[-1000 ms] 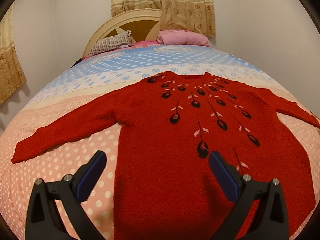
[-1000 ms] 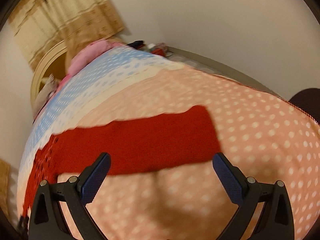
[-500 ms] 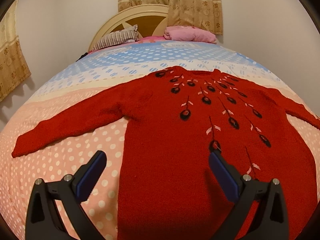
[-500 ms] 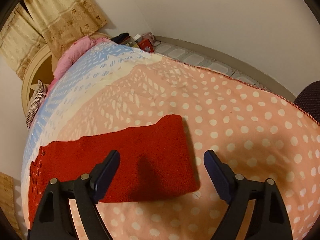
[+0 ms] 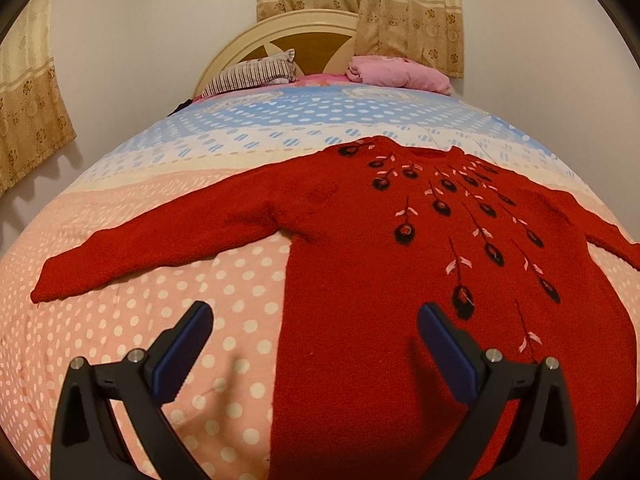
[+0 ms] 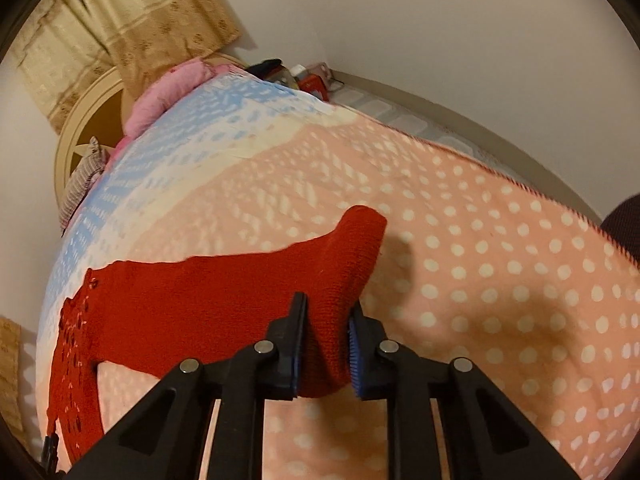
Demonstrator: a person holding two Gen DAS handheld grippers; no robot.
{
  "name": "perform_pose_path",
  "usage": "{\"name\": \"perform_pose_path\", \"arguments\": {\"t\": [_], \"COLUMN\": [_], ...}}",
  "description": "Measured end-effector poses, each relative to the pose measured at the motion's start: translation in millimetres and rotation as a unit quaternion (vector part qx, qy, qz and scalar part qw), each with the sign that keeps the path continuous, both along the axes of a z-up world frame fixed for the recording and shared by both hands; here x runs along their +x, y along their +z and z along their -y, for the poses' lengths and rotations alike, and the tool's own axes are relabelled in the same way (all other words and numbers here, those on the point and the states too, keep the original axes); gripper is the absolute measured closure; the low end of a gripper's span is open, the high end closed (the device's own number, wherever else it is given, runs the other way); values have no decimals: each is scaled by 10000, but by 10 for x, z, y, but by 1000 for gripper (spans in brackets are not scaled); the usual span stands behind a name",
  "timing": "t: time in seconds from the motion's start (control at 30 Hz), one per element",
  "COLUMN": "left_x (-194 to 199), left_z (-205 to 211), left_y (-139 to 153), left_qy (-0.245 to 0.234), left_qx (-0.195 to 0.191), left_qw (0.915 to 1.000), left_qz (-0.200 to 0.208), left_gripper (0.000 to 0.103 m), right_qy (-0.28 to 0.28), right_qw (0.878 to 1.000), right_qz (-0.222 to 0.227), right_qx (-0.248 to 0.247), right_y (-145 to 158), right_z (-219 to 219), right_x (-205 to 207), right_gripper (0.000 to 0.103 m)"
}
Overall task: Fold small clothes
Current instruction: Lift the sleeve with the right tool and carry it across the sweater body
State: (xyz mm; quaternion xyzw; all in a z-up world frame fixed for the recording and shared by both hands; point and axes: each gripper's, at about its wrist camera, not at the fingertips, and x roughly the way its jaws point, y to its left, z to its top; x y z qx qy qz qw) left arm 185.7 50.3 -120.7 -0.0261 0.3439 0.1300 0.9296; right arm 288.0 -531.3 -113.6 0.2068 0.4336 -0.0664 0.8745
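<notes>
On the polka-dot bedspread (image 5: 120, 344) a red sweater (image 5: 400, 280) is lying face up, sleeves spread; the right gripper (image 6: 326, 344) is pinching the right sleeve (image 6: 344, 264) near its cuff, the fabric bunching between narrow jaws and the cuff lifting off the cover; the left gripper (image 5: 314, 354) is hovering wide open over the sweater's lower left edge, holding nothing; folding is just starting, I judge; next the sleeve needs carrying across the chest and laying flat.

Left claw (image 5: 314, 344): fingers spread wide, nothing between the blue pads (image 5: 182, 354), hovering low. Right claw (image 6: 325, 348): fingers drawn close, pads (image 6: 354, 354) pinching red knit, angled forward.
</notes>
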Motion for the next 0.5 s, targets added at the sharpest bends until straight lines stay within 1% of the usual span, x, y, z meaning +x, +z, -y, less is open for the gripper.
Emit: {"name": "perform_pose_path", "arguments": {"t": [0.2, 0.5], "left_x": [-59, -46], "left_z": [-66, -211], "left_y": [56, 41], "left_qy": [76, 160], "left_qx": [64, -115], "left_qw": [9999, 9998], "left_qz": [107, -1], "left_gripper": [0, 0], "right_qy": [333, 868], "right_qw": [9989, 9928], "right_qz": [307, 680], "right_qx": [-146, -477], "right_y": [369, 935], "right_z": [-386, -1048], "right_x": [66, 269], "right_gripper": [87, 88]}}
